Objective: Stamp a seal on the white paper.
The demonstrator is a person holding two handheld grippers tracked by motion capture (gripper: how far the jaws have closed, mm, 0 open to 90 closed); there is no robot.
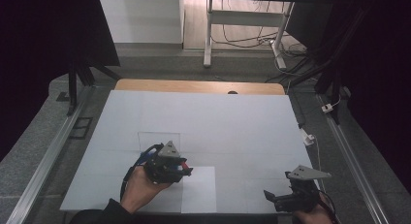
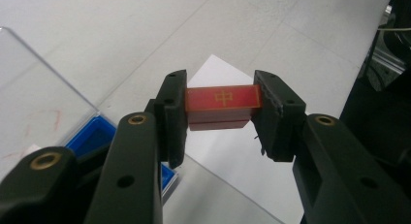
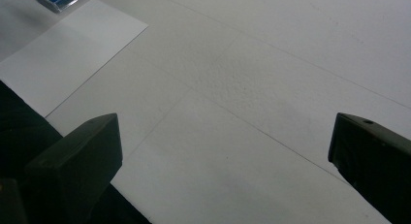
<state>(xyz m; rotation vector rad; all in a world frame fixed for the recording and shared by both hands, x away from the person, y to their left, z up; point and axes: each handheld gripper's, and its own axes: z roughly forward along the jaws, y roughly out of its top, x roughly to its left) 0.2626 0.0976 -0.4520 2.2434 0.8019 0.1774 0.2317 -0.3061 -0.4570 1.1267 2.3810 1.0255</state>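
A small red block point(image 2: 223, 106) with a gold character and gold border on its top face is clamped between the two black jaws of my left gripper point(image 2: 220, 110). In the high view the left gripper point(image 1: 183, 168) hovers over the near-left part of the table, at the left edge of a white paper sheet point(image 1: 199, 190), and a bit of the red block point(image 1: 183, 164) shows at its tip. My right gripper point(image 1: 269, 197) rests low near the table's front right edge, jaws wide apart with nothing between them point(image 3: 225, 146).
A clear-lidded box with a blue inside point(image 2: 94, 136) lies just left of the left gripper; its lid point(image 1: 158, 139) stands open. The table is covered in white board point(image 1: 203, 122). Cables and a plug point(image 1: 308, 138) lie off the right edge.
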